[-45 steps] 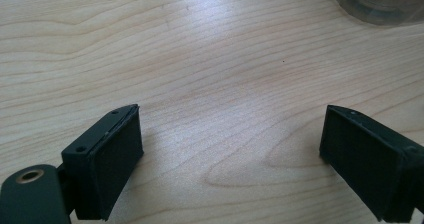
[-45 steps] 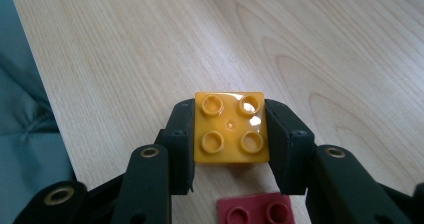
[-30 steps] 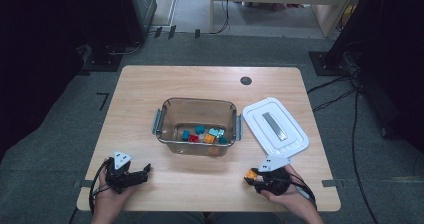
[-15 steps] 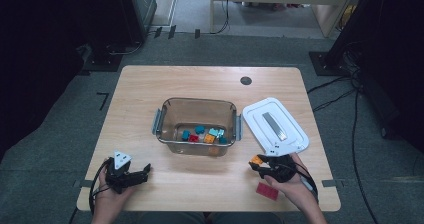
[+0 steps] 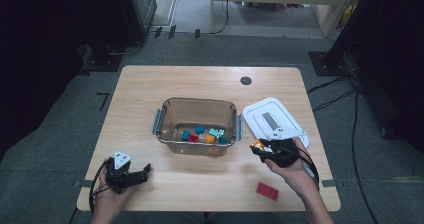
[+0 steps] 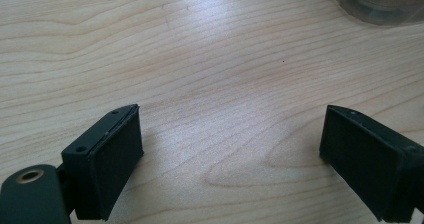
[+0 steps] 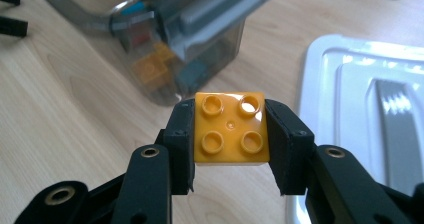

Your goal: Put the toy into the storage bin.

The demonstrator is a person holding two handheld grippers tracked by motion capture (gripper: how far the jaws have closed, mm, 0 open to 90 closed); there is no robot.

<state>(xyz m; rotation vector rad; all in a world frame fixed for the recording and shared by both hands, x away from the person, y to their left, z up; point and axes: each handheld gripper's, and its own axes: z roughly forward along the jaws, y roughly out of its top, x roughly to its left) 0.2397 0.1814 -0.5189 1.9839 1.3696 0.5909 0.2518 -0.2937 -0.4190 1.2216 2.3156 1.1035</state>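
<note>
- Orange four-stud brick: it sits squeezed between the jaws of my right tongs, studs facing the camera, held clear above the tabletop.
- In the high view the same brick shows at the tip of my right tongs, just beside the near right corner of the clear plastic bin.
- The bin lies ahead and to the left of my right tongs; loose bricks in orange, red and teal lie on its floor.
- A white lid lies flat just to the right of those tongs.
- A red flat brick rests on the tabletop behind my right tongs, nearer to me.
- My left tongs are spread wide with nothing between them, low over bare wood, with the bin ahead and to their right.
</note>
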